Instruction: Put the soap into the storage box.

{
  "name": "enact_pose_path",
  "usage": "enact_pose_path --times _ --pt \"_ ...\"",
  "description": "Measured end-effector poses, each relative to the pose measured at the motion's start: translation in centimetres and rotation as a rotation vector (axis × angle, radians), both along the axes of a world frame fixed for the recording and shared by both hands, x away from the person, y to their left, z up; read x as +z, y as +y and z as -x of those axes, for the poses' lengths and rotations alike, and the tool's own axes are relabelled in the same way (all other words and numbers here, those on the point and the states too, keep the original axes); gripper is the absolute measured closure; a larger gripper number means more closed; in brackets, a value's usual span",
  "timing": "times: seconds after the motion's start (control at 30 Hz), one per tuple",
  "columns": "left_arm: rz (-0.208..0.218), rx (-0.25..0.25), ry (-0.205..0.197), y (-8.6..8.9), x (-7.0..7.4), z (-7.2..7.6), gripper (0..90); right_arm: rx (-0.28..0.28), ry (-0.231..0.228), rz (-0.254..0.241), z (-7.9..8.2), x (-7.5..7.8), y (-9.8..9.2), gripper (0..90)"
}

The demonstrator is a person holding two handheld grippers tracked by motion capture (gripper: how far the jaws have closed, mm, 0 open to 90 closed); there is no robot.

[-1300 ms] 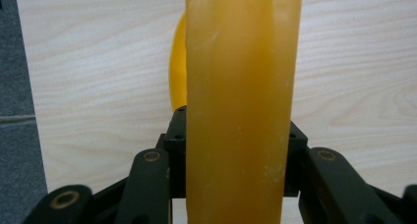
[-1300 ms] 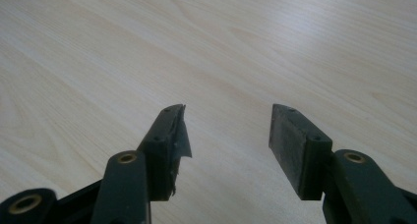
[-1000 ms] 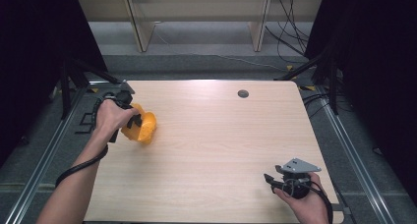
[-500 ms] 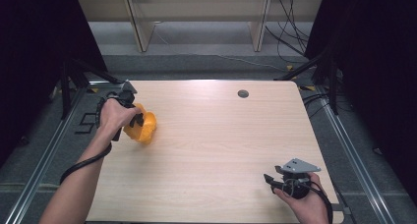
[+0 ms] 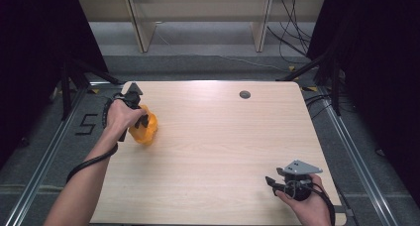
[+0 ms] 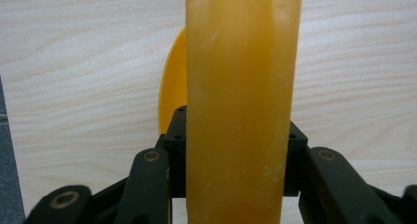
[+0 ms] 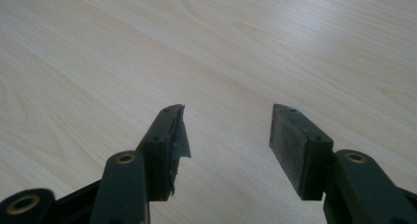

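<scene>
Near the table's left edge, the left claw clamps a glossy, translucent orange plastic piece.

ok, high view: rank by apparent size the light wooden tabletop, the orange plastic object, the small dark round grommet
1. Light wooden tabletop, by far the largest.
2. Orange plastic object, partly hidden by the left gripper, which holds it.
3. Small dark round grommet, smallest; it sits farther from the camera, but the gap is clear.

One orange object; two tongs, left, right; one table; one dark disc.
</scene>
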State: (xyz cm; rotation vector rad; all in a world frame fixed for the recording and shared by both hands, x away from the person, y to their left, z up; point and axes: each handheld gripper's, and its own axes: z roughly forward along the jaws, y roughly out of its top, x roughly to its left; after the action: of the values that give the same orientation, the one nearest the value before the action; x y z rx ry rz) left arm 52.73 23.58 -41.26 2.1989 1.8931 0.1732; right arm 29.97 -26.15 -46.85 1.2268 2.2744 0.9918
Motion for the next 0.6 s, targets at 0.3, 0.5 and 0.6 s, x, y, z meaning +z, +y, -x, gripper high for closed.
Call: enact_pose_path --times 0.3,0.5,0.6 --pt "-0.018 -0.011 0.011 -0.5 -1.0 -0.4 60.4 0.004 0.002 0.002 0.0 0.0 0.0 47.3" --pt "-0.012 0.002 -0.012 -1.0 -1.8 -0.5 60.4 0.002 0.004 -0.001 0.0 0.0 0.0 47.2" --pt "-0.025 -0.023 0.002 -1.1 -1.7 -0.4 60.3 0.007 0.010 0.005 0.0 0.0 0.0 47.2"
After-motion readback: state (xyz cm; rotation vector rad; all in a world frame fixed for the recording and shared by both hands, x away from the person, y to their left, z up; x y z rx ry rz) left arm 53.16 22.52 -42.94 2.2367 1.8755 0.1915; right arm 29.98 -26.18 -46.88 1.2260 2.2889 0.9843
